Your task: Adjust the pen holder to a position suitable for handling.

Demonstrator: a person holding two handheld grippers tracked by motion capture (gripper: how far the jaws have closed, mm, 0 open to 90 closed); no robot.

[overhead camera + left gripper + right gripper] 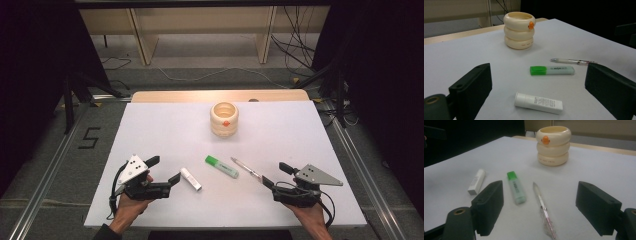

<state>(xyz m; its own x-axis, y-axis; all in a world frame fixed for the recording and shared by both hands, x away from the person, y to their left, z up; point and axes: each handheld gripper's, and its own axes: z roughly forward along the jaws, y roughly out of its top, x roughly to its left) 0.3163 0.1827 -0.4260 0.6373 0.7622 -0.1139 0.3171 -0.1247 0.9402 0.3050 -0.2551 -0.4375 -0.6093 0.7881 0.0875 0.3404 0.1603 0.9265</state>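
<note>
Left gripper [161,169] fingers spread wide, empty, white tube [538,102] lying just ahead between them. Right gripper [276,174] fingers likewise apart, clear pen [543,210] running up between them. Beyond: green highlighter [221,166], then ringed cream cup [224,119] upright on the table [150,125], likely their destination.

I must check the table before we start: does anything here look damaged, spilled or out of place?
Nothing stands out. The cream ringed holder stands upright at the far side of the white table. The white tube, green highlighter and clear pen lie flat and apart. The left gripper and right gripper are open and hold nothing.
</note>
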